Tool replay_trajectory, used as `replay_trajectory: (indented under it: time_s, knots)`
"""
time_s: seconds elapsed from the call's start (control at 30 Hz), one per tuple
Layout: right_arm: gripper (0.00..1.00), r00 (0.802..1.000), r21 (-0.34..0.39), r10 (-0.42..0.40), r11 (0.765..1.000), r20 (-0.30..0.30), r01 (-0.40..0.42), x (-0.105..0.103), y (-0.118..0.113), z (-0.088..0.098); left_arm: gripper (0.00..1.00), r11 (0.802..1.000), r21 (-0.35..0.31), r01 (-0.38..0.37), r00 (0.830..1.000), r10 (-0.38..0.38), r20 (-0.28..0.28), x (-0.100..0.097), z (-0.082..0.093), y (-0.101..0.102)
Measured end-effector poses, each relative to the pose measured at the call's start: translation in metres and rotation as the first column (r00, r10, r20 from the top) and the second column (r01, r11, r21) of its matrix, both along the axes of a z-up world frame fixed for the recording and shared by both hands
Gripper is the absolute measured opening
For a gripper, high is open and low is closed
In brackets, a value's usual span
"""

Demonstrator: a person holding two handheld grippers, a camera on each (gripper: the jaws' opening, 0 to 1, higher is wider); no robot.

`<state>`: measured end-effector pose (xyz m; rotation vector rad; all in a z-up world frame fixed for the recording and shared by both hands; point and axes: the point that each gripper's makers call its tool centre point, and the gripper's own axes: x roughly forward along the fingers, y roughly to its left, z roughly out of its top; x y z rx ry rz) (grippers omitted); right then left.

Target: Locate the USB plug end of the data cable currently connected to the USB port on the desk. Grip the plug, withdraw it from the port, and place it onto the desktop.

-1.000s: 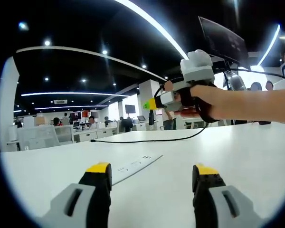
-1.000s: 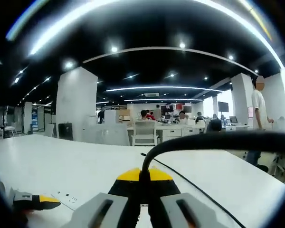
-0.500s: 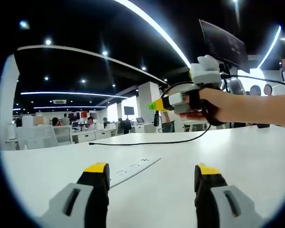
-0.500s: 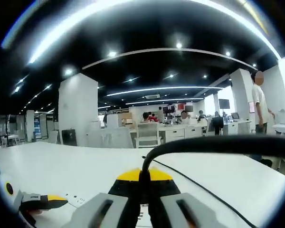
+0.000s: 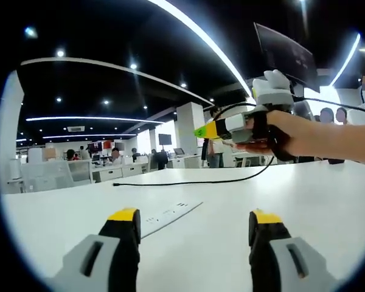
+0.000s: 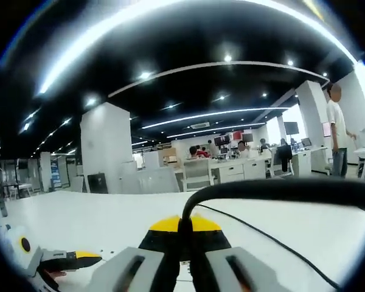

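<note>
Black cable (image 5: 188, 180), white desk (image 5: 304, 201), yellow-tipped jaws.

White desktop (image 5: 304, 201) with bare surface ahead of the parted left gripper (image 5: 193, 234). Obstacles: a flat port strip (image 5: 170, 212) just beyond its left jaw; a black cable (image 5: 194, 180) trailing across the far surface; the right gripper (image 5: 202, 131), raised above the desk at right.

I see a dark ceiling in both views, cut by long bright strip lights (image 5: 194, 33) arcing across the upper frame and small round spots. The white bench (image 5: 304, 201) reflects evenly, with little shadow. Windows at the right edge of the left gripper view blow out. Fisheye bending is strong near the edges, and distant desks look soft.
</note>
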<state>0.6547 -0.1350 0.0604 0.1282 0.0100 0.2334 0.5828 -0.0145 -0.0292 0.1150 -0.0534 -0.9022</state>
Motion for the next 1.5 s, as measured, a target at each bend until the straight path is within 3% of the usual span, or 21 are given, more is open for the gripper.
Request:
replay_trajectory:
  time_s: [0.5, 0.87, 1.23, 1.5]
  knots:
    - [0.05, 0.998, 0.059, 0.058, 0.997, -0.001, -0.058, -0.032, 0.012, -0.005, 0.73, 1.000, 0.008, 0.010, 1.000, -0.010, 0.008, -0.035, 0.024, 0.008]
    - [0.05, 0.986, 0.087, 0.164, 0.983, -0.018, -0.162, -0.062, 0.045, -0.018, 0.73, 1.000, 0.013, 0.023, 1.000, -0.023, -0.013, -0.064, 0.021, 0.019]
    - [0.05, 0.972, 0.122, 0.227, 0.968, -0.059, -0.219, -0.075, 0.067, -0.050, 0.73, 1.000, 0.000, 0.027, 0.999, -0.027, -0.036, -0.086, 0.017, 0.032]
    - [0.05, 0.965, 0.181, 0.249, 0.956, -0.087, -0.230, -0.077, 0.075, -0.070, 0.73, 1.000, 0.003, 0.014, 0.999, -0.014, -0.051, -0.088, 0.014, 0.040]
